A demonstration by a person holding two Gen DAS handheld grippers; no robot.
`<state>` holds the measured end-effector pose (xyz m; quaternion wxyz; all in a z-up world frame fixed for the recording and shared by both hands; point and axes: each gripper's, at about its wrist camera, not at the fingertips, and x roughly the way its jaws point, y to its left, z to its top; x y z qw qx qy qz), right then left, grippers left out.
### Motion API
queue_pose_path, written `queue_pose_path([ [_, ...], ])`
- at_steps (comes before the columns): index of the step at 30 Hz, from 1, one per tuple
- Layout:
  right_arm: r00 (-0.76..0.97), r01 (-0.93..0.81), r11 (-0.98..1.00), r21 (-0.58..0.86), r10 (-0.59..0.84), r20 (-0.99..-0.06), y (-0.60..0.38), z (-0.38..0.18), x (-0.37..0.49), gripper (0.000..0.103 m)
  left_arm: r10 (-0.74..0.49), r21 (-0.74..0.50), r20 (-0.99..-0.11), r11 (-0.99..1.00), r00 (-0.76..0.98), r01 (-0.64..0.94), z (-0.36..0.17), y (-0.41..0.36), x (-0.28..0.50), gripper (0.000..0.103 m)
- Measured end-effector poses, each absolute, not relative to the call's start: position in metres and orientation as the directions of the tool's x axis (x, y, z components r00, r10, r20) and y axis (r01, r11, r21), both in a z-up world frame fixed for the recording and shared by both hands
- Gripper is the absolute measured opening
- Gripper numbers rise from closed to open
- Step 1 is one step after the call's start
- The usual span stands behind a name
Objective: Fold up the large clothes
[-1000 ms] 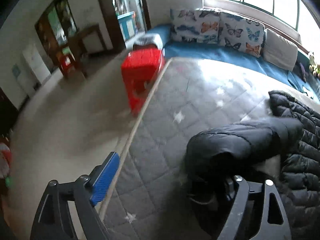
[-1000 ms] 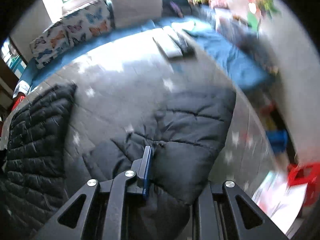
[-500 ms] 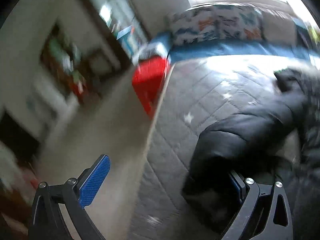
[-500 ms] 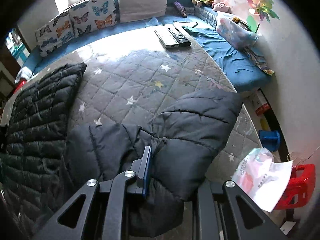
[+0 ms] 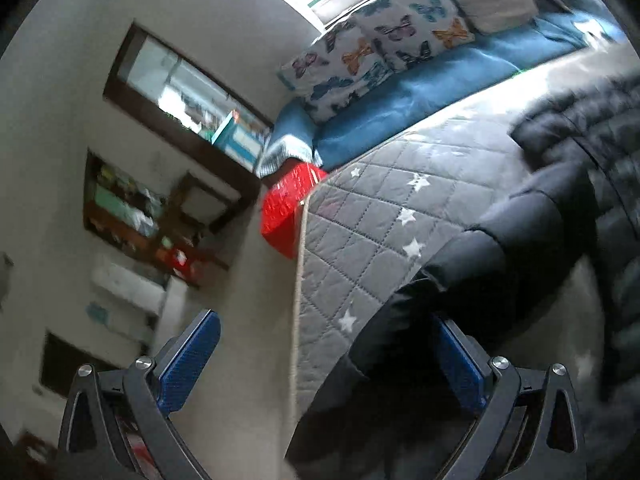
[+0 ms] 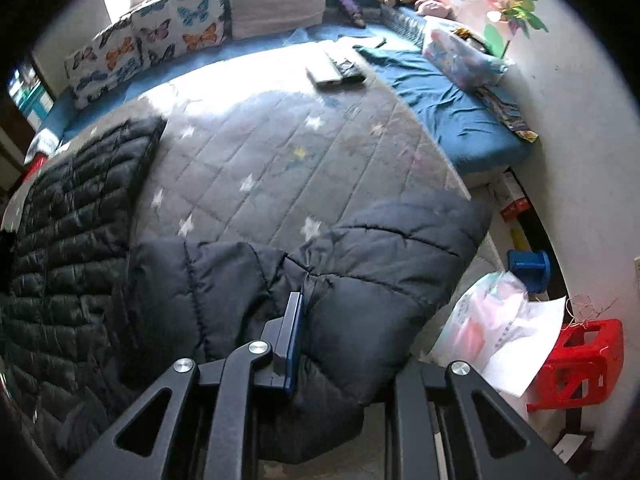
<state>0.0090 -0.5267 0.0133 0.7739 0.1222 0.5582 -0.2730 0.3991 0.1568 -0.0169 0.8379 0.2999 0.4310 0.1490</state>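
One black puffer jacket (image 6: pixel 380 280) is spread along the near edge of the grey star-quilted mattress (image 6: pixel 280 152), its long axis running side to side. A fold of it is clamped in the right gripper (image 6: pixel 340 344). The left gripper (image 5: pixel 324 356) is held wide apart, a sleeve (image 5: pixel 460 280) lying against its right pad only.

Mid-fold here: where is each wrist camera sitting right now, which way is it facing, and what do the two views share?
Left wrist: low at the bed's edge, tilted, facing the butterfly pillows and red stool; left gripper open, sleeve between the fingers.
Right wrist: above the bed, facing the window end; right gripper clamped on the puffer jacket.
Shared: grey star quilt, pillows, jacket.
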Motion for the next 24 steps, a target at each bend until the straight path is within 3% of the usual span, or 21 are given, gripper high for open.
queue_pose_path([
  [2,0.235,0.567,0.816,-0.11,-0.289,-0.928,-0.529,0.014,0.012,0.021,0.498,0.578,-0.672,0.816,0.548,-0.033,-0.015,0.17,0.418,0.103],
  [8,0.246,0.546,0.823,-0.16,-0.34,-0.908,-0.521,0.015,0.019,0.021,0.706,0.651,-0.579,0.701,0.407,-0.29,-0.015,0.234,0.445,0.103],
  [10,0.263,0.551,0.819,-0.156,-0.348,-0.9,-0.524,0.018,0.018,0.021,0.741,0.612,-0.604,0.668,0.295,-0.424,-0.019,0.282,0.442,0.103],
  [14,0.253,0.575,0.81,-0.116,-0.311,-0.916,-0.533,0.012,0.014,0.021,0.719,0.561,-0.671,0.652,0.182,-0.51,-0.034,0.338,0.415,0.103],
  [19,0.201,0.595,0.799,-0.094,-0.261,-0.944,-0.533,0.001,0.009,0.021,0.702,0.512,-0.674,0.668,0.23,-0.539,-0.02,0.352,0.371,0.103],
  [24,0.34,0.623,0.782,0.034,-0.231,-0.912,-0.537,0.03,0.007,0.026,0.629,0.382,-0.682,0.742,0.374,-0.552,0.021,0.343,0.328,0.103],
])
